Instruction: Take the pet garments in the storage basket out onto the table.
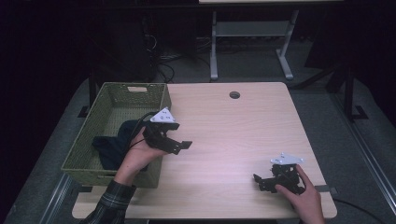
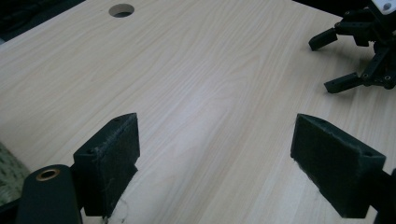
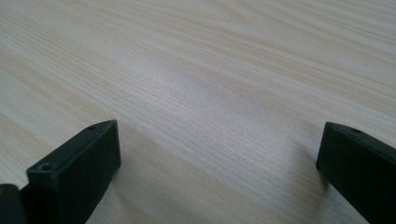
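A dark blue cloth (image 1: 111,145) lies bunched in a green woven basket (image 1: 103,176) at the table's left side. My left gripper (image 1: 183,137) is held just right of the basket's right wall, above the wooden table (image 1: 233,130), jaws pointing right. In the left gripper view, the left gripper (image 2: 224,158) is open with only bare wood between its pads. My right gripper (image 1: 258,183) sits low at the table's front right, jaws pointing left. In the right gripper view, the right gripper (image 3: 219,163) is open and holds nothing. The right gripper (image 2: 325,64) also appears far off in the left gripper view.
A round cable hole (image 1: 234,94) is near the table's far edge. The basket overhangs the table's left edge. Behind the table stand a white desk frame (image 1: 252,32) and cables on the dark floor.
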A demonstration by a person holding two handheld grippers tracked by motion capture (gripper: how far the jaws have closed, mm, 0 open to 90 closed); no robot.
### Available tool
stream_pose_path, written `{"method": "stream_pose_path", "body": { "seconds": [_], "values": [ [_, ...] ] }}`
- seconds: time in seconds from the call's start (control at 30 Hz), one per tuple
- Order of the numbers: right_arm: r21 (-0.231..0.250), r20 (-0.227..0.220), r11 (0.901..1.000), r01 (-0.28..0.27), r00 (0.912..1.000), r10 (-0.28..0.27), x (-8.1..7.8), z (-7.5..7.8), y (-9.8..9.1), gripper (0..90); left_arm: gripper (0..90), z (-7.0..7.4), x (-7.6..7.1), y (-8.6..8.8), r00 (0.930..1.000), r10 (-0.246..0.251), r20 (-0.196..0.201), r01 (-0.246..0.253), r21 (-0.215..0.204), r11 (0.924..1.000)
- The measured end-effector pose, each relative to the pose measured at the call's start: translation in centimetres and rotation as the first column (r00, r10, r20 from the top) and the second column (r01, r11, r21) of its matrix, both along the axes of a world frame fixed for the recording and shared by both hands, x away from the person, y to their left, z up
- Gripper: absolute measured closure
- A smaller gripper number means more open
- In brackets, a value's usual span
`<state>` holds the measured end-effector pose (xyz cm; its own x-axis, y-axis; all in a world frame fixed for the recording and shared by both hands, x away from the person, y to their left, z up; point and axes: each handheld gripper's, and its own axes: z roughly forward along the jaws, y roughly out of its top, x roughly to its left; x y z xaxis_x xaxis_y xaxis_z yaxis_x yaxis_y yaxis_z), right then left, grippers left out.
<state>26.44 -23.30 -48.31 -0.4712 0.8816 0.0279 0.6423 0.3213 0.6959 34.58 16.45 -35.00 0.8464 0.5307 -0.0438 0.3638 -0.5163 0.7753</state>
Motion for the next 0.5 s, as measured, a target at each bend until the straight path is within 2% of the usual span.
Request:
{"method": "stream_pose_path", "body": {
  "seconds": [0.07, 0.5],
  "values": [
    [0.0, 0.0, 1.0, 0.0, 1.0, 0.0, 0.0, 0.0, 0.0, 0.0, 15.2, 0.1, 0.1, 0.4, 1.0, 0.003, 0.0, -0.003, 0.008, 1.0],
    [0.0, 0.0, 1.0, 0.0, 1.0, 0.0, 0.0, 0.0, 0.0, 0.0, 15.2, 0.8, 0.5, 3.3, 0.9976, 0.068, 0.014, -0.067, -0.011, 0.9977]
  ]
}}
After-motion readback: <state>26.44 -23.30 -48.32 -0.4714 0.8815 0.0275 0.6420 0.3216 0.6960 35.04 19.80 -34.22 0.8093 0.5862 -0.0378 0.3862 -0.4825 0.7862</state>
